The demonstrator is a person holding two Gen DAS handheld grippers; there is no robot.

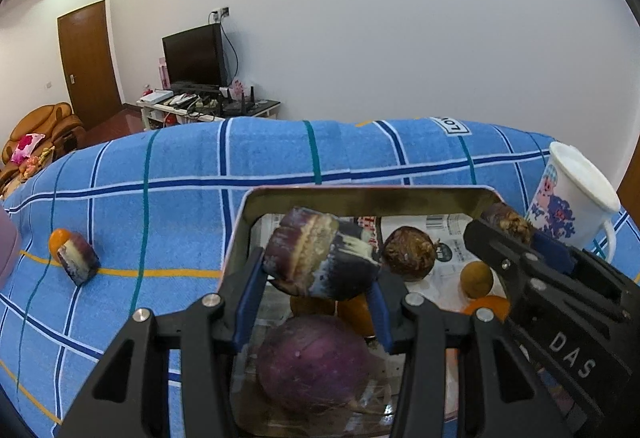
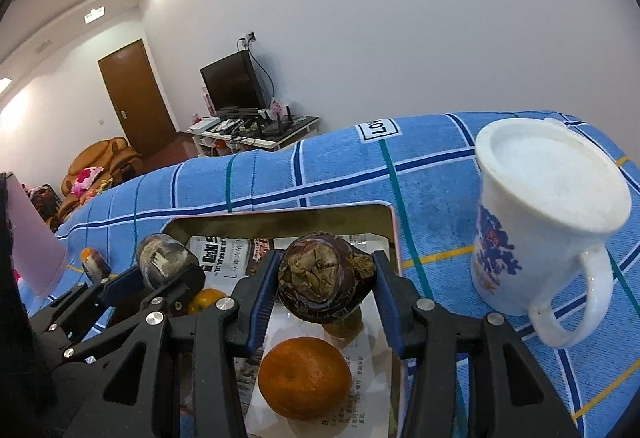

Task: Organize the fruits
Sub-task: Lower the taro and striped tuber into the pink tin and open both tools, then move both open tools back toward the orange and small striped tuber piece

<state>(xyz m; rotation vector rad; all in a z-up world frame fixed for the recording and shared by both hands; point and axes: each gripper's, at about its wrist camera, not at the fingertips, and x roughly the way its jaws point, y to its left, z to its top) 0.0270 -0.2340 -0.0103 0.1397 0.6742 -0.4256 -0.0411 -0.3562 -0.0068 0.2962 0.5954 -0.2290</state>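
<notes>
left wrist view: left hand-held gripper [image 1: 320, 278] clamped on a purple fruit chunk [image 1: 320, 258].

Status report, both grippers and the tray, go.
Left gripper clamped on cut purple piece, right gripper on dark brown fruit. Both over metal tray, fruit already inside. Two pieces left on cloth. White mug beside tray, clear.

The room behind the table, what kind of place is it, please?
Most likely a home living room: a television on a low stand, an orange armchair near a wooden door, and a checked blue towel as the work surface.
</notes>
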